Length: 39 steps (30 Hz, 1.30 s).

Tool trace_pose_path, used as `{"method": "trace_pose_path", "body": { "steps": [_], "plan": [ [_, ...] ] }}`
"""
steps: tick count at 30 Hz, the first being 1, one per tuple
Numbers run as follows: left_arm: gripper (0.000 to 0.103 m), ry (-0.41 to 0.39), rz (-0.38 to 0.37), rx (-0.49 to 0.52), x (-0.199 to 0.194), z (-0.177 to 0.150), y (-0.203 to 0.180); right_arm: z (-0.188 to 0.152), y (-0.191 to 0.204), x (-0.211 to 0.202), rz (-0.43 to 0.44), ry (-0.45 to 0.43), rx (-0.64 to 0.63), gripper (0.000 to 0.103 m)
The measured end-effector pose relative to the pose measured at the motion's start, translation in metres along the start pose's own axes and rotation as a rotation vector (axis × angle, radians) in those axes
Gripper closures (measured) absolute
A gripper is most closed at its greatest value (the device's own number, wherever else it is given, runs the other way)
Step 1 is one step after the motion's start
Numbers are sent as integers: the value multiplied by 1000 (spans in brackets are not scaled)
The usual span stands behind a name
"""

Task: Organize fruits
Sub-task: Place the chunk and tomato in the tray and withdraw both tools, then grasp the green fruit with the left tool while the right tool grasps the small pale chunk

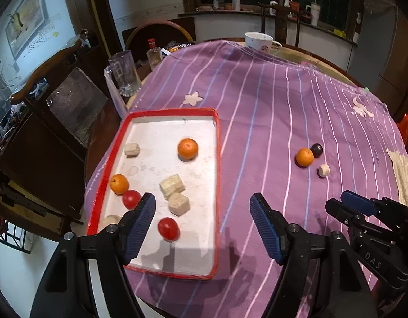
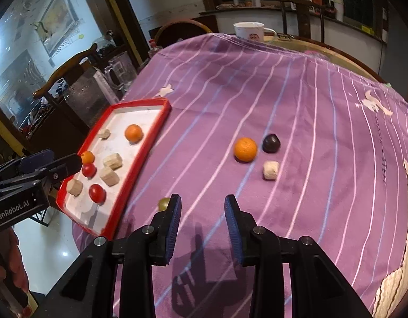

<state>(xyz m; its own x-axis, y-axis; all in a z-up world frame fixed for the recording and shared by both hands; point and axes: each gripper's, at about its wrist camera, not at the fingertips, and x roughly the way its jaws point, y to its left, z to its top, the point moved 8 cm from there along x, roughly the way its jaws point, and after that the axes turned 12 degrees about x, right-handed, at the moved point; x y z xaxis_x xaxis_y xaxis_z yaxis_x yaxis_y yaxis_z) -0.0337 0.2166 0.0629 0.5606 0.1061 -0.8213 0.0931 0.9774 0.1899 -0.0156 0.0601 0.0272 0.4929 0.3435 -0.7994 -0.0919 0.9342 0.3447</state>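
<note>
A red-rimmed white tray (image 1: 219,175) holds two oranges (image 1: 187,148), two red tomatoes (image 1: 168,228) and several beige blocks (image 1: 179,203). My left gripper (image 1: 202,198) hangs open above the tray's near right side with nothing between its fingers. To the right on the purple cloth lie an orange (image 2: 245,149), a dark round fruit (image 2: 271,143) and a beige block (image 2: 270,170). Short of them my right gripper (image 2: 203,198) stands open and empty over the cloth. A small yellowish fruit (image 2: 163,204) peeks out beside its left finger, half hidden.
A purple striped cloth (image 1: 270,106) covers the round table. At the far edge stands a white mug (image 1: 258,41). A glass mug (image 1: 125,73) and a bottle (image 1: 154,53) sit off the cloth at the back left. A beige woven mat (image 1: 402,175) lies at the right edge.
</note>
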Motion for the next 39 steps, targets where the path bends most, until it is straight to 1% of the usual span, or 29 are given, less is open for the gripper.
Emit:
{"method": "trace_pose_path", "body": {
  "steps": [12, 24, 27, 32, 35, 39],
  "plan": [
    [30, 69, -48, -15, 23, -5, -25, -5, -35, 10, -27, 50, 41, 65],
    [30, 130, -76, -61, 45, -17, -30, -5, -62, 17, -45, 75, 63, 65],
    [30, 146, -108, -62, 53, -22, -37, -7, -73, 21, -54, 88, 88, 65],
    [30, 152, -168, -29, 64, -25, -58, -7, -88, 25, -57, 97, 119, 65],
    [30, 143, -217, 2, 69, -27, -74, 0, -94, 26, -53, 92, 127, 65],
    [30, 155, -250, 14, 79, -34, -84, 14, -97, 32, -40, 85, 122, 65]
  ]
}}
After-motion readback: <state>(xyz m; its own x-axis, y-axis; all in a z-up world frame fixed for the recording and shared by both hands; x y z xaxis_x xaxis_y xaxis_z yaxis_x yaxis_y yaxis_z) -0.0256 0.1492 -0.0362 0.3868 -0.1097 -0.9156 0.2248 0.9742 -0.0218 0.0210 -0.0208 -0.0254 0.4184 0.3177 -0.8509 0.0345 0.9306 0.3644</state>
